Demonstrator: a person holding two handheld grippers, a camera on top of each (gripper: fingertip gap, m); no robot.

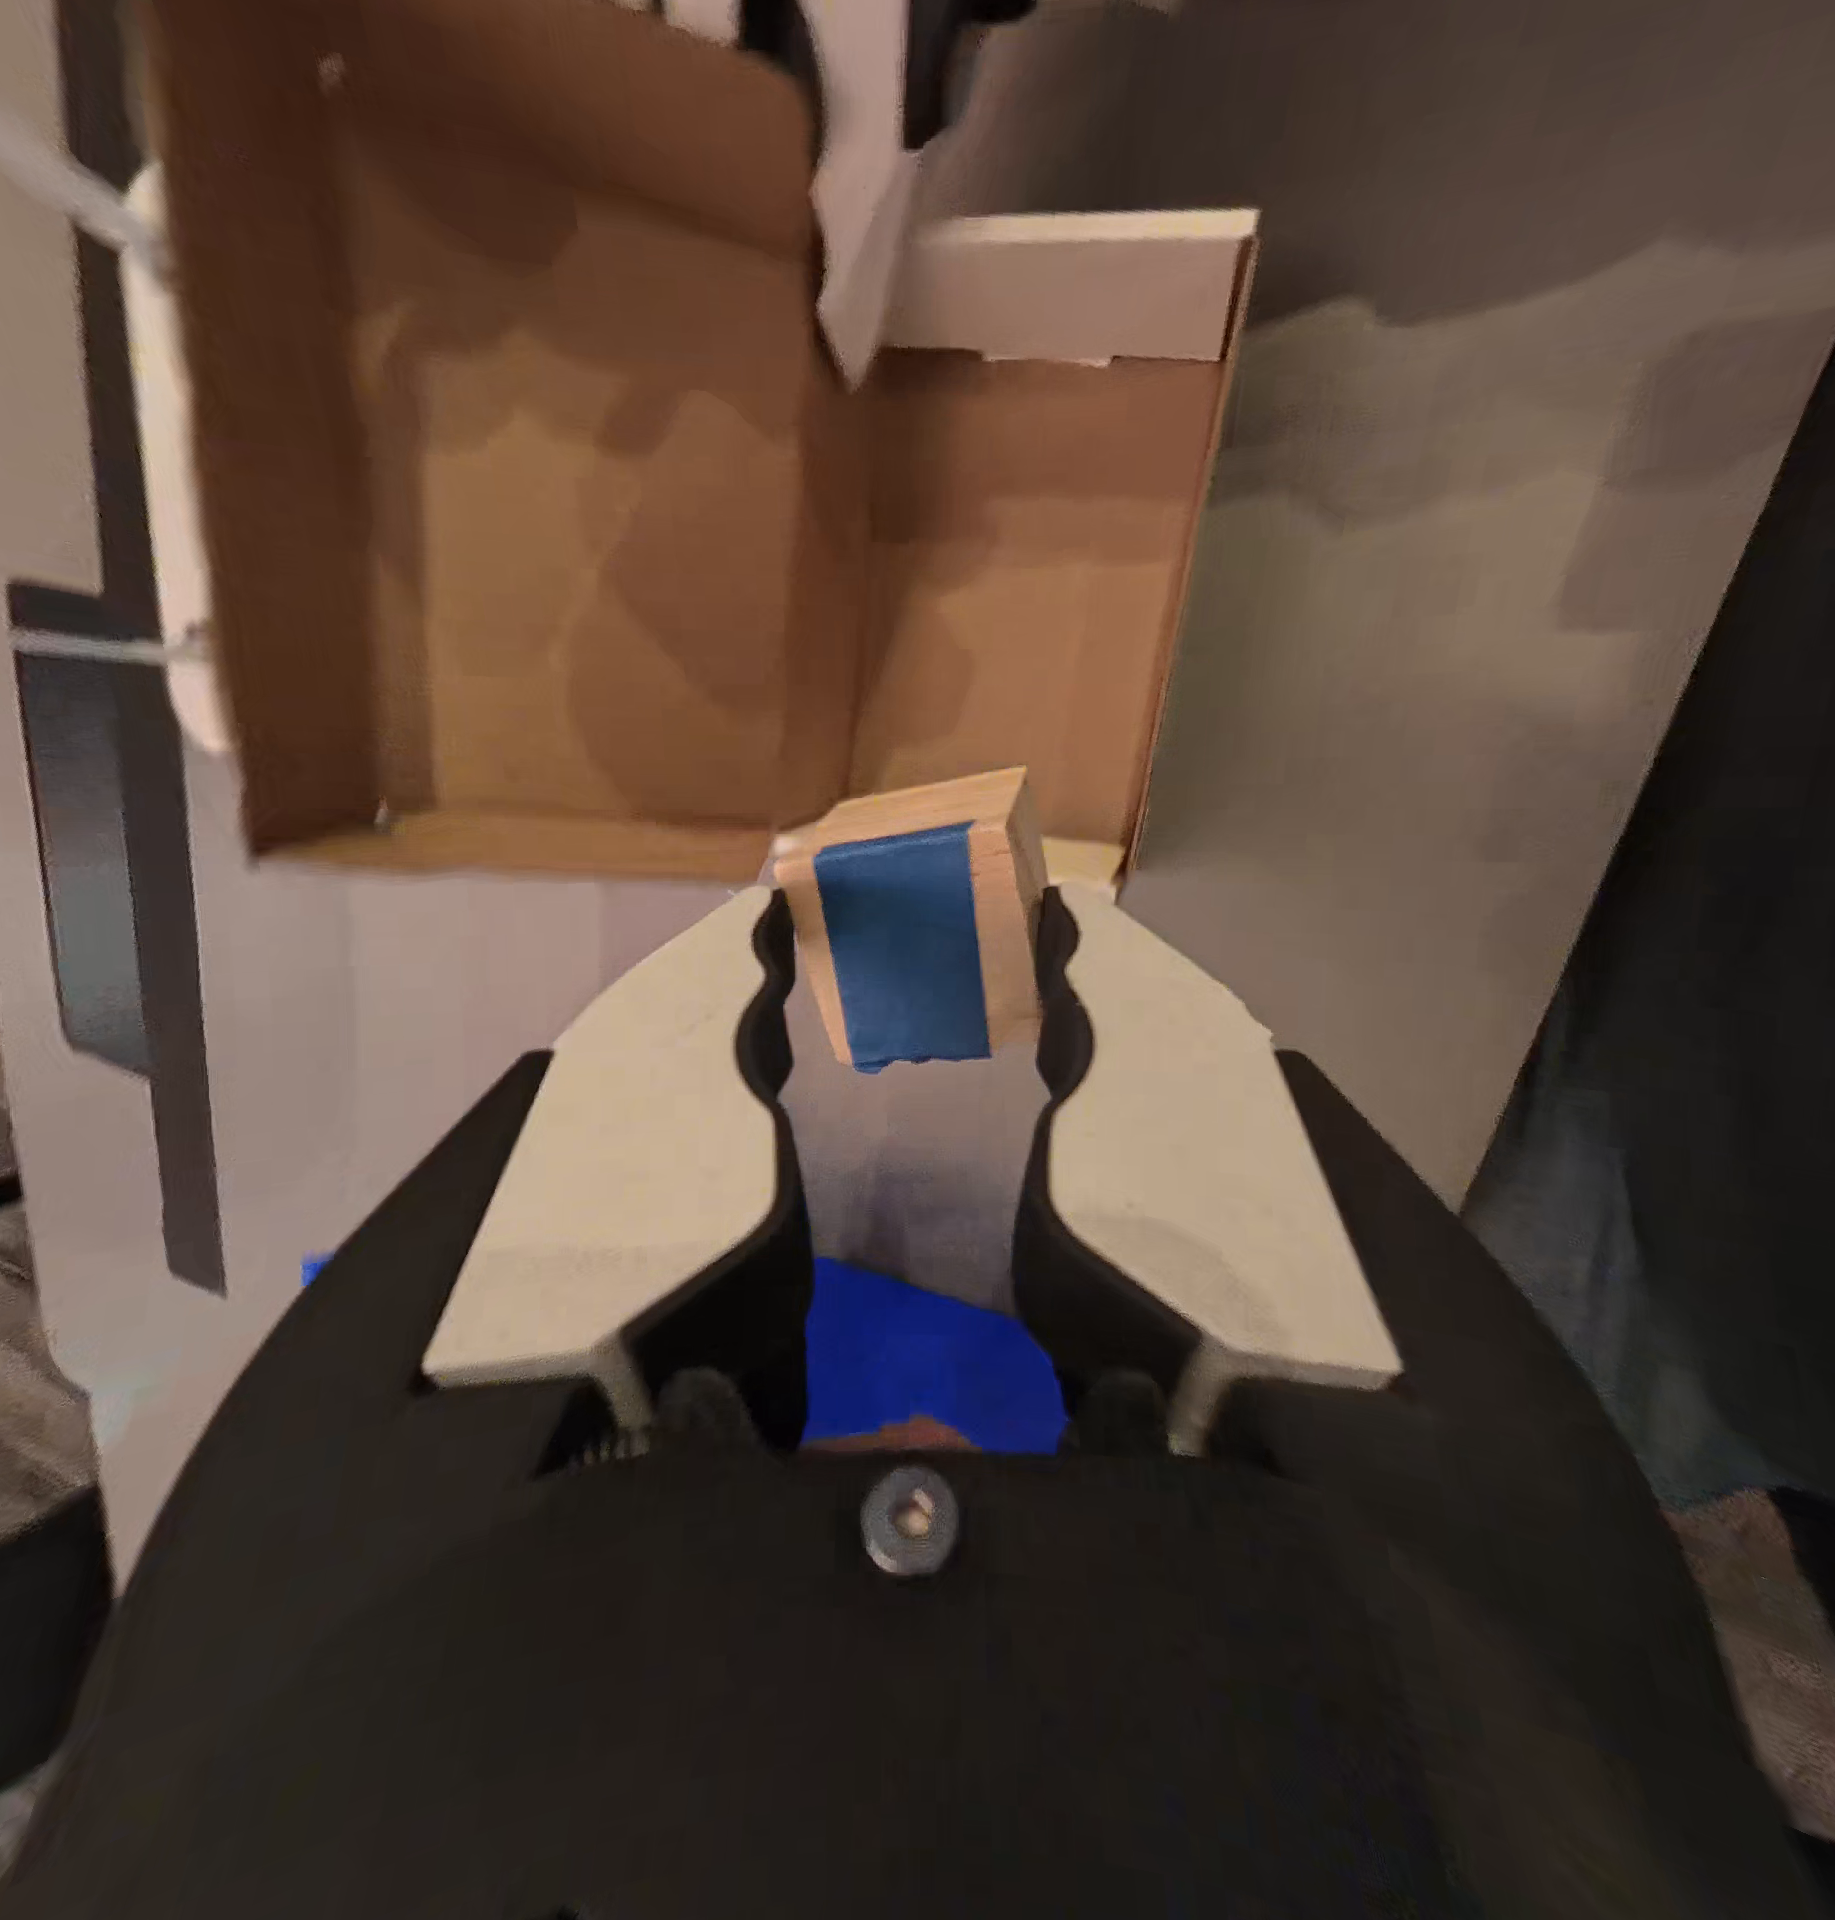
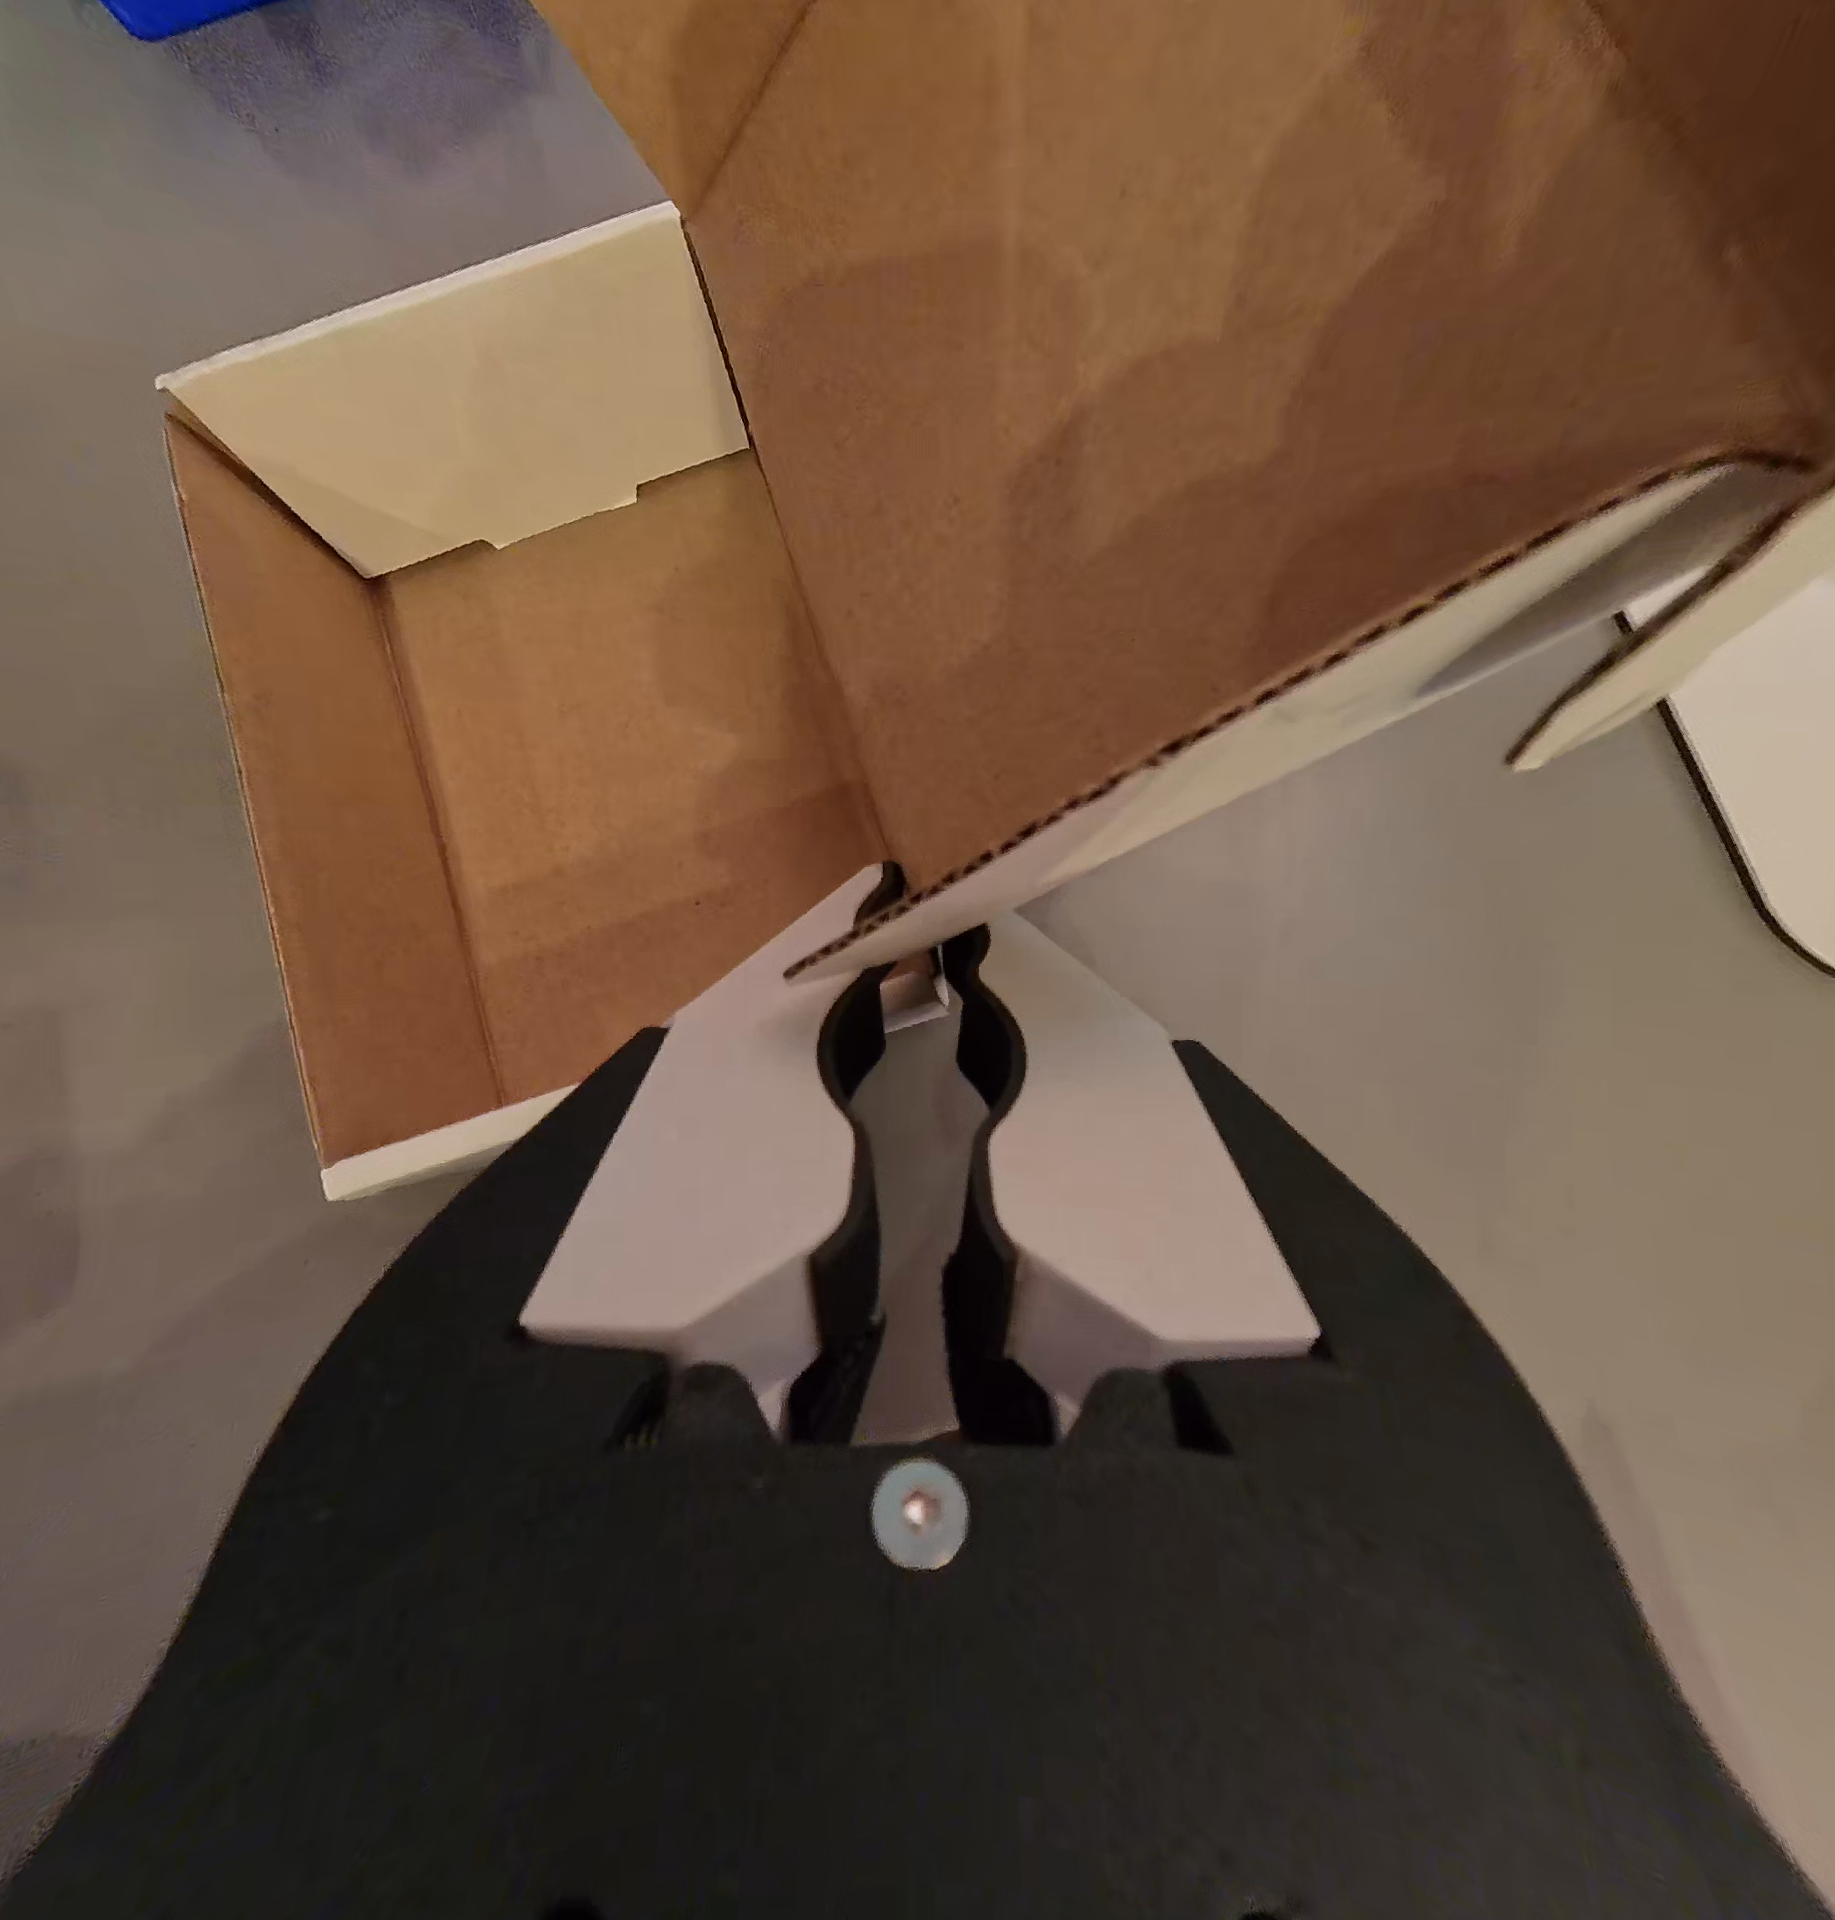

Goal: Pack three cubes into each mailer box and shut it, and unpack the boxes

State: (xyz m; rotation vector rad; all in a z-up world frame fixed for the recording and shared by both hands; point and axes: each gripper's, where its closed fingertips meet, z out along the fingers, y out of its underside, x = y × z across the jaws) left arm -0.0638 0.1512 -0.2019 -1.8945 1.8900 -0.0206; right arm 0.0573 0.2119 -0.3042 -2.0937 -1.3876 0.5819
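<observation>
The left gripper (image 1: 908,940) is squeezing a wooden cube (image 1: 918,925) with blue tape between its fingertips. The open box (image 1: 1006,582) is lying just ahead of it, empty inside. The right gripper (image 2: 918,935) is nearly closed, pinching the edge of the box lid (image 2: 1204,416) and holding it up. The cube probably goes forward into the box.

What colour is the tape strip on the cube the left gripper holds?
Blue, on a pale wooden cube; it shows best in the left wrist view.
</observation>
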